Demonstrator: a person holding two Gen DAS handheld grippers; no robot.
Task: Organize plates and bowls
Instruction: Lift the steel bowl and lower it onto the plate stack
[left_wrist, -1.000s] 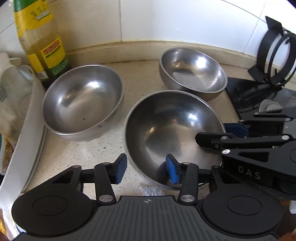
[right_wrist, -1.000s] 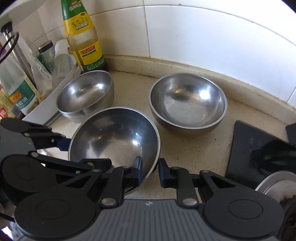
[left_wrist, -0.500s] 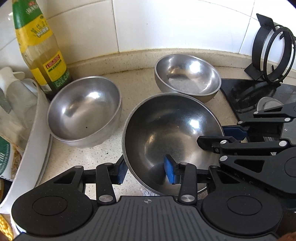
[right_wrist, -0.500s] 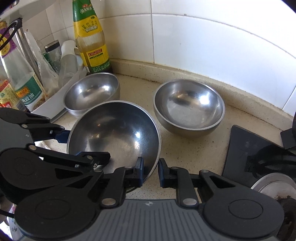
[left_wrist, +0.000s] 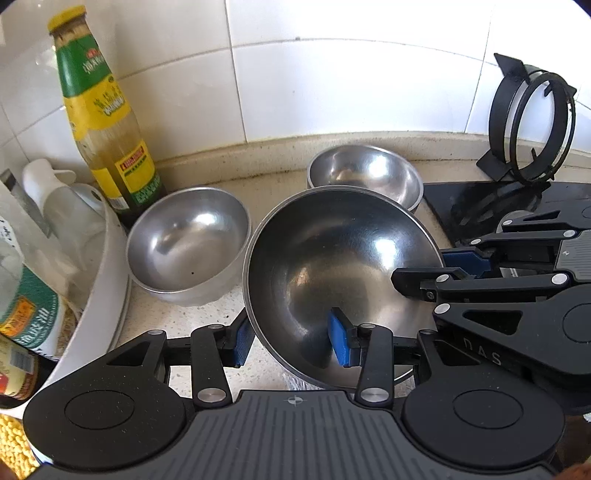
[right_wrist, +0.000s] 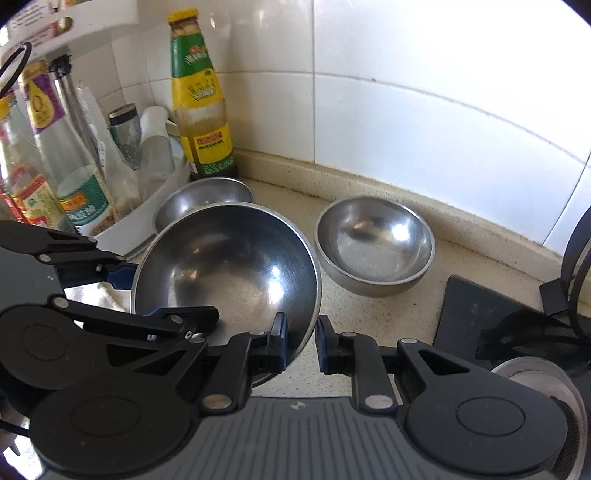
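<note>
I have the speckled beige countertop (left_wrist: 258, 192) in front of me, backed by white wall tiles (left_wrist: 332, 85). A black stove top (left_wrist: 480, 206) lies at its right end, with a black ring stand (left_wrist: 532, 122) upright at the back. A white tray (left_wrist: 99, 280) of bottles and jars borders the left side, and a tall sauce bottle (left_wrist: 107, 125) with a green and yellow label stands on the counter just behind it.

The large steel bowl (left_wrist: 340, 273) is the biggest of the three bowls; it is tilted, its near side raised off the counter between my two tools. A medium steel bowl (left_wrist: 188, 243) rests beside the tray, just left of the large one. A smaller steel bowl (left_wrist: 365, 177) rests further back near the wall, its front edge hidden behind the large bowl's rim in the left view.

My left gripper (left_wrist: 291, 341) has its fingers spread either side of the bowl's near wall, one blue pad inside, one outside; I cannot tell whether they are pressing it. My right gripper (right_wrist: 301, 345) straddles the opposite rim, with a gap showing beside the outer finger.
</note>
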